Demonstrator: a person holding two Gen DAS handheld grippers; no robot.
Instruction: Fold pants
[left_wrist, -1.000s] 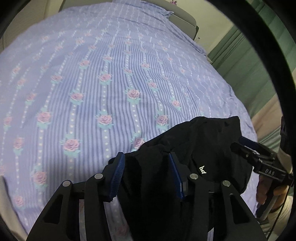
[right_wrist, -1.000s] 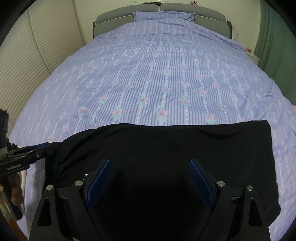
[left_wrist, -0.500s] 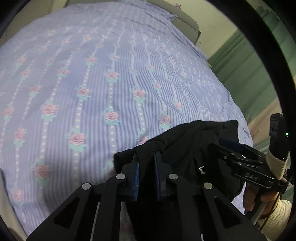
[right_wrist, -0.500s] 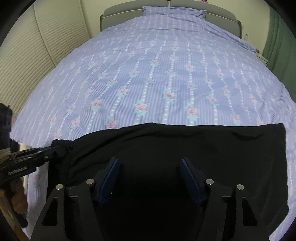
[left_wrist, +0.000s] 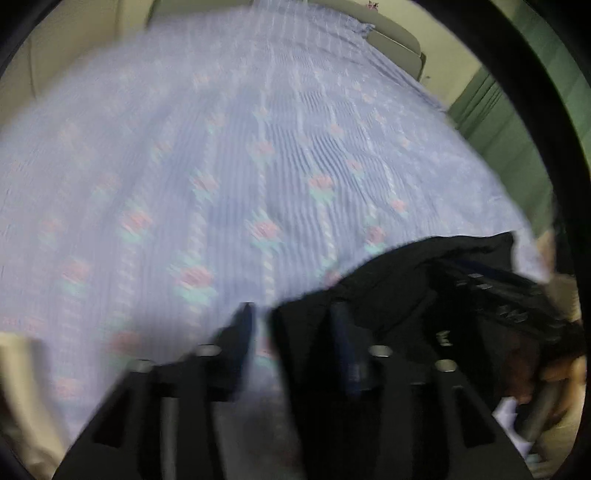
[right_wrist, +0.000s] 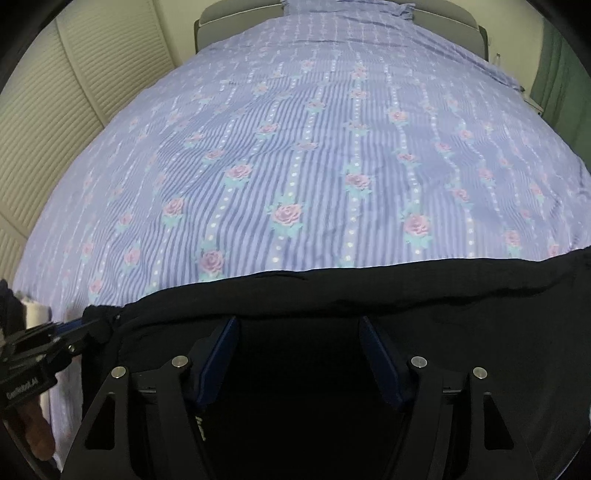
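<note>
So the black pants (right_wrist: 369, 295) are lying across the near edge of the bed (right_wrist: 314, 147), long axis running side to side in the right wrist view, on the flowery purple bedspread. The far hem is a pretty straight line from left to right.

The right gripper (right_wrist: 299, 354) is hovering right over the middle of the fabric, pointing down at it. Its jaws stand apart with only flat cloth under them, nothing pinched as far as I can see.

The left gripper (left_wrist: 291, 332) is at the bunched end of the pants (left_wrist: 424, 295), the waistband end I think. Its jaws have just been opening, and that view is blurry, but one finger sits over bare bedspread and the other over black cloth, so the edge of the cloth lies in the gap and the pads don't look clamped on it. In the right wrist view the left gripper (right_wrist: 79, 330) has its tips right at that bunched corner.

My guess is the left side is nearer a usable edge, so the fold probably starts from that end, carried along the long axis toward the right.
</note>
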